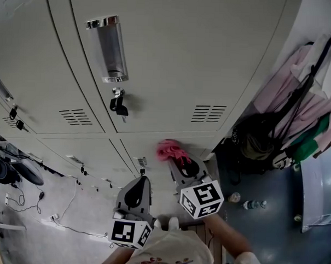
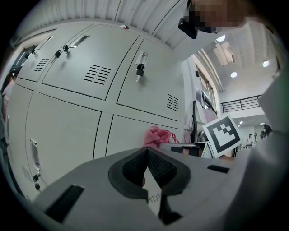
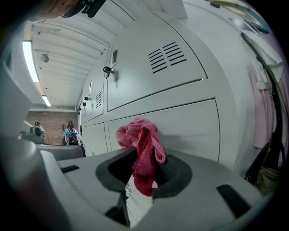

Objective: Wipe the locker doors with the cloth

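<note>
A bunched pink cloth (image 1: 170, 150) is clamped in my right gripper (image 1: 181, 163), which is shut on it and holds it close to or against a grey locker door (image 1: 170, 142); contact is hard to tell. In the right gripper view the cloth (image 3: 141, 151) hangs out between the jaws in front of the lower locker door (image 3: 180, 126). My left gripper (image 1: 135, 194) hangs lower and to the left, jaws closed with nothing between them (image 2: 146, 169). From the left gripper view the pink cloth (image 2: 158, 136) shows ahead, near the door.
Grey lockers (image 1: 174, 52) fill the view, with a metal handle (image 1: 109, 49), a key lock (image 1: 118, 103) and vent slots (image 1: 208, 113). Bags and clothes (image 1: 286, 123) hang at the right. Cables (image 1: 52, 217) lie on the floor at the left, bottles (image 1: 254, 204) at the right.
</note>
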